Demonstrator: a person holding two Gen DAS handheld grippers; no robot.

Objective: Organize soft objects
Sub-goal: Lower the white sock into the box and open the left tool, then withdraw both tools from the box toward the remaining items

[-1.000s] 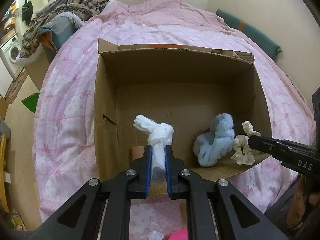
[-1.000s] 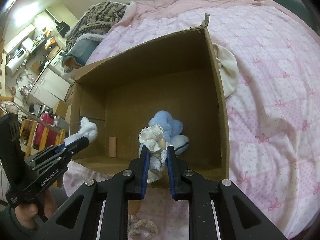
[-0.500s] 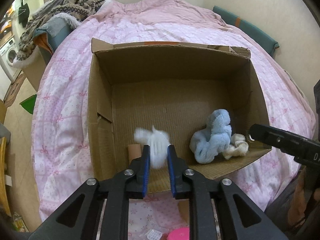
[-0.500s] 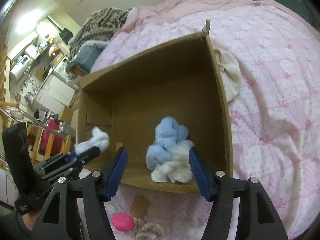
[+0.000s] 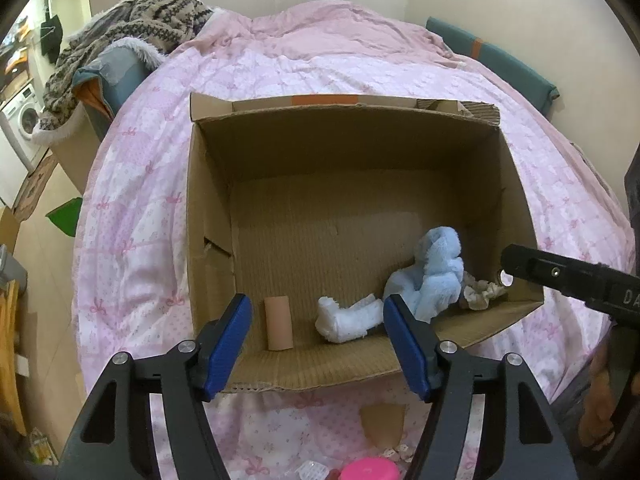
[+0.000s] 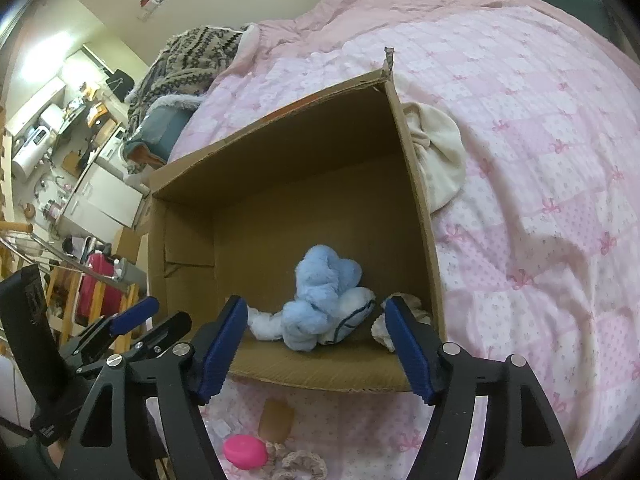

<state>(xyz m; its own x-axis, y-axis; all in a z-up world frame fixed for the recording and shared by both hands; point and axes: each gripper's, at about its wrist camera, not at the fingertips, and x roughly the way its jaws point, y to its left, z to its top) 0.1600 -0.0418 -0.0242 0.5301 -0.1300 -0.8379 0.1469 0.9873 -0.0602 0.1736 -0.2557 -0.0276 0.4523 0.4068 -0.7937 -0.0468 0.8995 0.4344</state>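
Note:
An open cardboard box (image 5: 212,208) (image 6: 416,184) lies on a pink bed. Inside it lie a white cloth (image 5: 348,318) (image 6: 262,324), a light blue plush (image 5: 434,276) (image 6: 324,296), a cream scrunchie (image 5: 482,290) (image 6: 404,312) and a cardboard tube (image 5: 278,322). My left gripper (image 5: 318,344) is open and empty above the box's near edge; it also shows in the right wrist view (image 6: 150,320). My right gripper (image 6: 316,346) is open and empty at the near edge; its finger shows at the right in the left wrist view (image 5: 560,276).
A pink round object (image 6: 244,452) (image 5: 370,470), a beige scrunchie (image 6: 300,462) and a cardboard piece (image 5: 382,422) lie on the bed in front of the box. A cream cloth (image 6: 438,160) lies beside the box's right wall. A knitted blanket (image 5: 132,28) lies far left.
My left gripper opened and dropped the white cloth into the box. My right gripper, shut on the cream scrunchie a second ago, opened and released it in the box beside the blue plush.

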